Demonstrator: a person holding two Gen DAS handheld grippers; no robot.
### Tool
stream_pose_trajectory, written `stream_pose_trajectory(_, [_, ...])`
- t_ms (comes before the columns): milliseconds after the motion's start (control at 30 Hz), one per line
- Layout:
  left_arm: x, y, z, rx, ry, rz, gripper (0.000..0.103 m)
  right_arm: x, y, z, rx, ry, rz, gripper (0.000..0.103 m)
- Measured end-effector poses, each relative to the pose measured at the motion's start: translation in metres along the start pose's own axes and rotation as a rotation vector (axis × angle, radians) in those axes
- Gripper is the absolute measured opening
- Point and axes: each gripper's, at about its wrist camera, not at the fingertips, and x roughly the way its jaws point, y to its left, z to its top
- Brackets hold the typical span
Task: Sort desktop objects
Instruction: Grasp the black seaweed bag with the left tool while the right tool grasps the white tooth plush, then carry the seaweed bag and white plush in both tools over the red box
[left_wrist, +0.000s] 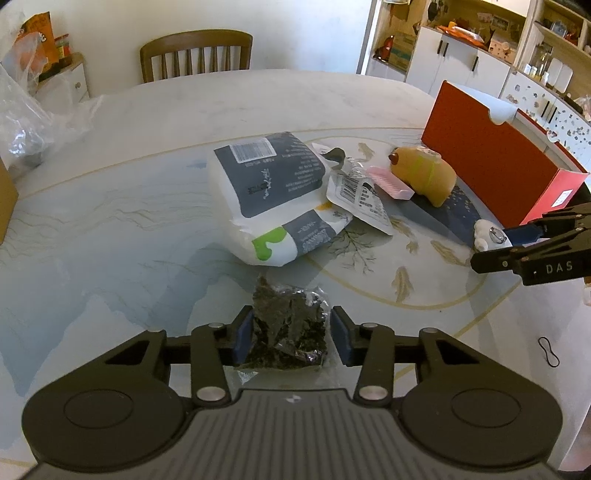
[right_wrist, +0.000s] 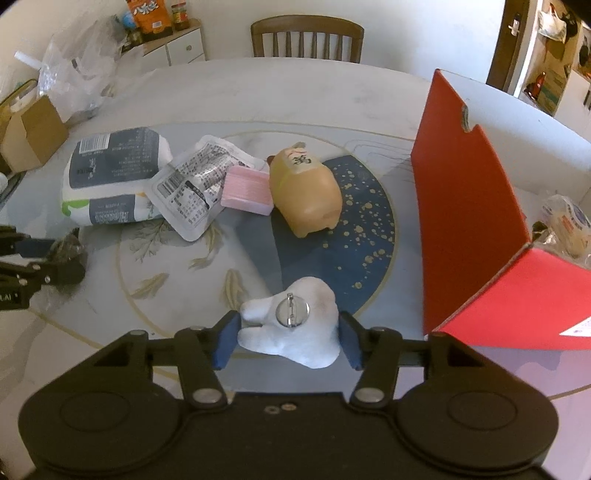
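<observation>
The left gripper (left_wrist: 291, 334) closes its blue pads on a clear bag of dark dried bits (left_wrist: 290, 326) lying on the table (left_wrist: 110, 229). Beyond lie a tissue pack (left_wrist: 266, 192), a pink box (right_wrist: 245, 190) and a tan pig figure (right_wrist: 306, 192). The right gripper (right_wrist: 290, 338) squeezes a white plush brooch (right_wrist: 295, 328) beside the red box (right_wrist: 465, 206).

Red box (right_wrist: 476, 206) and cardboard box (left_wrist: 5, 199), edge-cropped.

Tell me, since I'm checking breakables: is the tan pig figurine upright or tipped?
Tipped: the pig figurine lies on its side, feet pointing sideways.
</observation>
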Motion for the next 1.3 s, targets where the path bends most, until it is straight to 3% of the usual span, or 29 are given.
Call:
stream_pose_trajectory(600, [-0.029, -0.032, 0.012, -0.007, -0.034, -0.056, 0.042, -0.04, -0.002, 0.004, 0.009, -0.038, 0.049, 0.056])
stream_pose_trajectory(1300, [-0.064, -0.107, 0.078, 0.062, -0.134, -0.168, 0.042, -0.117, -0.057, 0.034, 0.054, -0.168, 0.054, 0.055])
